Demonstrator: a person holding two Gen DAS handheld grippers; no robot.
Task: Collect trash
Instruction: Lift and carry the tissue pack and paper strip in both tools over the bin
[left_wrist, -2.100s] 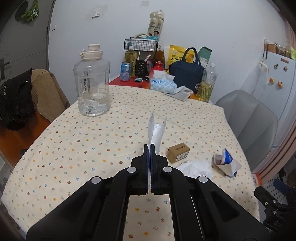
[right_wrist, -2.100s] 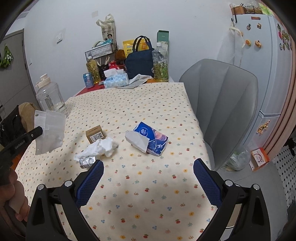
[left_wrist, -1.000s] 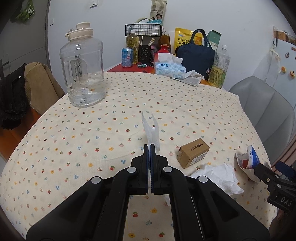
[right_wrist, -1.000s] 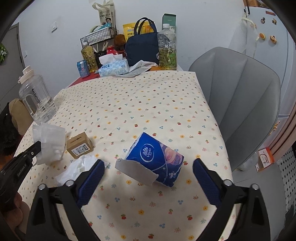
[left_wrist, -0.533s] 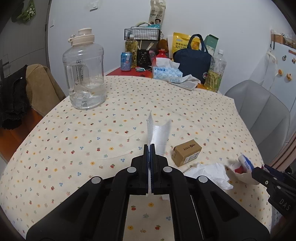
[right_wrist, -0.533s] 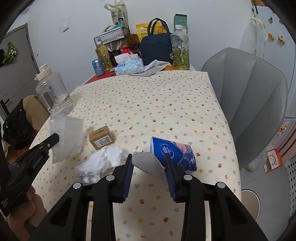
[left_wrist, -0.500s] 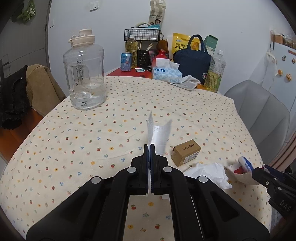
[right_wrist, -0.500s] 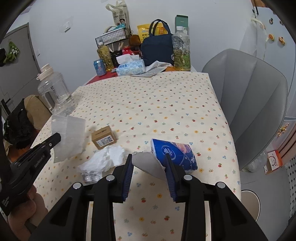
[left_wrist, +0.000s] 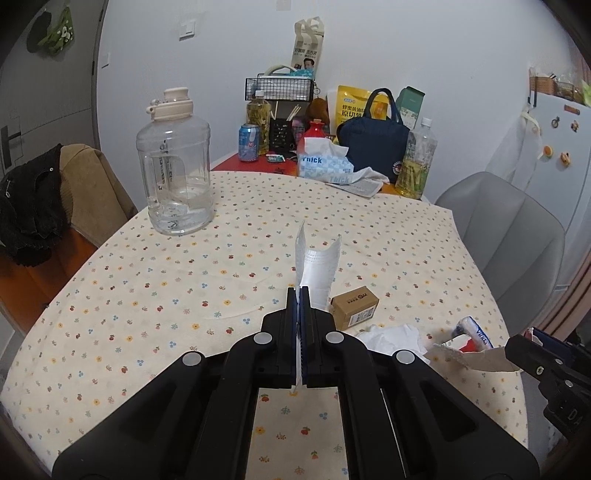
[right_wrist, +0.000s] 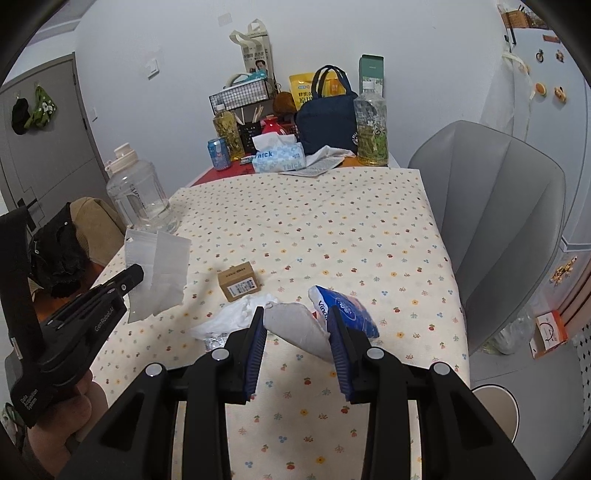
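My left gripper (left_wrist: 300, 291) is shut on a clear plastic zip bag (left_wrist: 317, 264), which stands up above its fingertips; the same zip bag (right_wrist: 157, 271) shows at the left of the right wrist view, held over the table's left side. My right gripper (right_wrist: 297, 325) is shut on a blue tissue pack (right_wrist: 345, 310) with a grey-white flap, lifted off the flowered tablecloth (right_wrist: 314, 229). That tissue pack (left_wrist: 469, 341) appears at the right edge of the left wrist view. On the cloth lie a small brown cardboard box (right_wrist: 238, 282), crumpled white tissue (right_wrist: 236, 315) and a foil blister pack (right_wrist: 216, 339).
A large clear water jug (left_wrist: 175, 166) stands at the table's left. At the far end are a tissue box (left_wrist: 325, 164), navy bag (left_wrist: 373, 146), bottles, a can (left_wrist: 249, 142) and a wire basket. A grey chair (right_wrist: 495, 218) is on the right, a white bin (right_wrist: 495, 410) on the floor.
My right gripper has gone from wide open around the tissue pack to shut on it and has lifted it off the cloth. The left gripper, still holding the bag, has drawn back and risen slightly.
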